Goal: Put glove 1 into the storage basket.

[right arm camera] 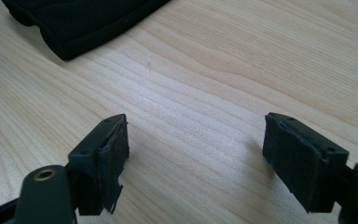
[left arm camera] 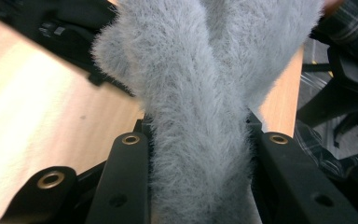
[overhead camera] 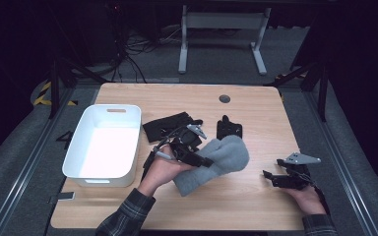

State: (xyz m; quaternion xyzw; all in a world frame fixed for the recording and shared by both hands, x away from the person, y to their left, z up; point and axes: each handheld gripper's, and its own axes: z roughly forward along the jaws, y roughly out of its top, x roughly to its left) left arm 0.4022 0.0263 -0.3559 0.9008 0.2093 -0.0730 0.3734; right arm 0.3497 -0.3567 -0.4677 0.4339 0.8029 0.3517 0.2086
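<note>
The white plastic bin at the tabletop's left holds nothing. Left gripper jaws pinch the grey fuzzy mitten; the right gripper view shows spread jaws.

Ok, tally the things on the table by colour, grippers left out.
Grey: 1, the fluffy grey fabric piece clamped in the left gripper
Black: 2, the black folded cloth and the small black flat piece
White: 1, the white plastic bin
Total: 4

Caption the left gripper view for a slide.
Left gripper clamps fuzzy grey mitten above wooden table.
</note>
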